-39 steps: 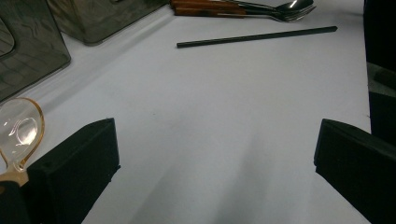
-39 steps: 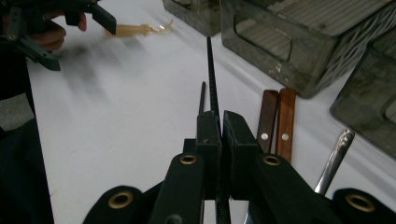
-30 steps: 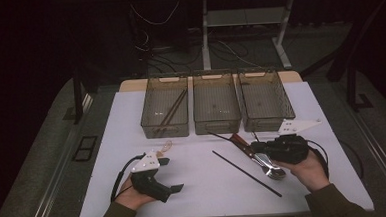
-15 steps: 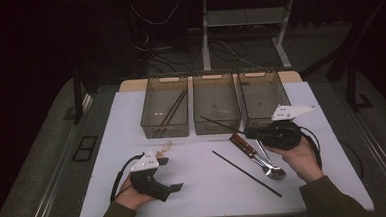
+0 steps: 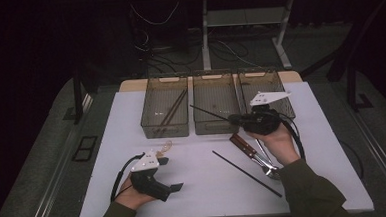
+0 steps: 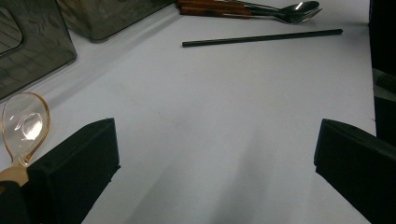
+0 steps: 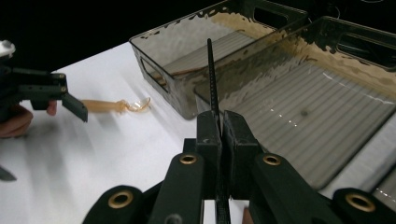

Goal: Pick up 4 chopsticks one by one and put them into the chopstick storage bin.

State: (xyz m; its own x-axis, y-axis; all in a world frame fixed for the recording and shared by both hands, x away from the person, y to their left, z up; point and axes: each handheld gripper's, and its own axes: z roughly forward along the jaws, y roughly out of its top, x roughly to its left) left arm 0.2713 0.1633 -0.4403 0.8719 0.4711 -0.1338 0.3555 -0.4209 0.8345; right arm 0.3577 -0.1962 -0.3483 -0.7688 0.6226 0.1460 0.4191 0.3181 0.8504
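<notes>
My right gripper (image 5: 237,119) (image 7: 220,125) is shut on a thin black chopstick (image 5: 208,111) (image 7: 212,77). The stick points leftwards over the near wall of the middle smoked-plastic bin (image 5: 217,126) (image 7: 327,140). The left bin (image 5: 154,124) (image 7: 159,70) holds brown chopsticks (image 5: 173,108). A second black chopstick (image 5: 247,173) (image 6: 261,37) lies on the white table. My left gripper (image 5: 174,187) rests low at the front left, its jaws wide open and empty. An amber plastic spoon (image 5: 165,146) (image 6: 23,121) lies just beside its left jaw.
A wooden-handled knife (image 5: 243,145) and metal spoons (image 5: 270,170) (image 6: 299,8) lie under my right forearm. A third bin (image 5: 272,77) stands at the right of the row. The left gripper (image 7: 46,91) and amber spoon (image 7: 116,106) sit far off in the right gripper view.
My right gripper has lifted the black chopstick off the table and carried it away from me and leftwards to the bins. The left gripper has stayed put.
</notes>
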